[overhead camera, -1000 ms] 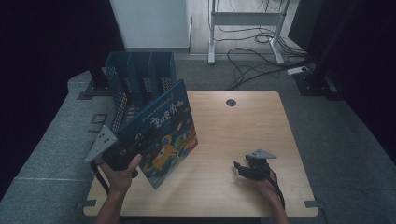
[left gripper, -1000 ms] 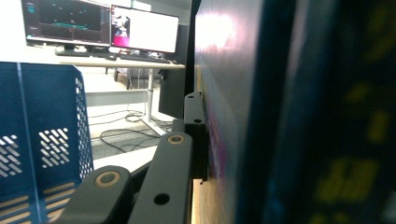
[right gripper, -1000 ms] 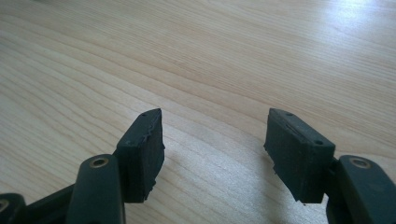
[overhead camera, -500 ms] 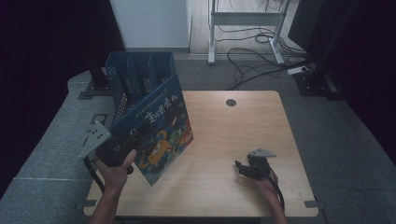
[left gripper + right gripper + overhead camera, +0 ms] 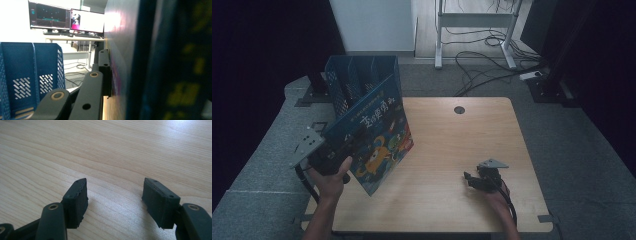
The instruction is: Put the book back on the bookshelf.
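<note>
A blue picture book [image 5: 377, 140] with an orange cartoon on its cover hangs tilted over the left part of the wooden table [image 5: 452, 135]. My left gripper [image 5: 334, 155] is shut on its lower left edge, and a hand is wrapped around the gripper. In the left gripper view the book [image 5: 155, 60] stands edge-on at the right, with one black finger [image 5: 103, 70] flat against its cover. Just behind the book stands a blue mesh file rack [image 5: 357, 75], upright at the table's far left corner. My right gripper [image 5: 472, 181] rests low over the near right of the table, open, with bare wood [image 5: 112, 150] between its pads.
A round cable hole [image 5: 459, 109] sits near the table's far edge. Grey mats border the table on the left. Behind it are a metal desk frame [image 5: 477, 20] and loose cables on the floor. Two monitors [image 5: 67, 18] stand on a far desk beyond the rack [image 5: 25, 80].
The left gripper and the book have shifted a little to the left and back, bringing the book's top corner closer to the rack. The right gripper has stayed where it was.
</note>
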A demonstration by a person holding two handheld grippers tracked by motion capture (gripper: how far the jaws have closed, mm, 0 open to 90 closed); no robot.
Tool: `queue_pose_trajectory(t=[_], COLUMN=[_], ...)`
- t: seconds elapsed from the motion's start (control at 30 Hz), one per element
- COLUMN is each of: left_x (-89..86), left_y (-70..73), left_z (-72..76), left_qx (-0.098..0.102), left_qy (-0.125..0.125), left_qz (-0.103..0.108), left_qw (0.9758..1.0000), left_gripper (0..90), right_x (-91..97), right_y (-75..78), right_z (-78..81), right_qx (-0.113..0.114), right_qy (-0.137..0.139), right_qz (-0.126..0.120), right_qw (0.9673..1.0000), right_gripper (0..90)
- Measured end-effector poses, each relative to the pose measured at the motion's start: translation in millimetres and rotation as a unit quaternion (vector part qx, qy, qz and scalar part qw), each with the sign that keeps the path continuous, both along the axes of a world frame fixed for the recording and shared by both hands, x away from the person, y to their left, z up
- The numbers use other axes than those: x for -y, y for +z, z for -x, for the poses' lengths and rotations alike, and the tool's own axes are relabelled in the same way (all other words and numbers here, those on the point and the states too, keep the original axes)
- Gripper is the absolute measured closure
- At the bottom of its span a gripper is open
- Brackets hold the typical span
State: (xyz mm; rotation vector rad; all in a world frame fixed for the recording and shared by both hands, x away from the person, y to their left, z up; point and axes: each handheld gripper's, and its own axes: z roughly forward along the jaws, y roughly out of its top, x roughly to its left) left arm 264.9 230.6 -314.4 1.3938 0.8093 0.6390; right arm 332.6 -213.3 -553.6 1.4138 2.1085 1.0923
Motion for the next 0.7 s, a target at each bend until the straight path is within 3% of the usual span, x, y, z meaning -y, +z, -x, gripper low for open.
queue_pose_trajectory(t=[0.2,0.4,0.7], left_x=[-2.1,-5.2,-7.6], left_y=[3.9,6.8,7.5], left_z=[-1.6,-3.8,-11.0], left_qx=[0.005,0.006,0.003], left_qy=[0.010,0.018,0.034], left_qz=[-0.007,-0.003,-0.007], left_qw=[0.9999,0.9998,0.9994], left_gripper=[82.1,82.1,82.1], right_x=[-2.4,-0.1,-1.0], right_y=[0.0,0.0,0.0], right_z=[0.5,-0.1,0.1], right_qx=[0.003,-0.001,0.000], right_qy=[0.001,-0.002,-0.003], right_qz=[0.013,0.001,0.005], right_qw=[0.9999,1.0000,1.0000], right_gripper=[34.5,34.1,34.0])
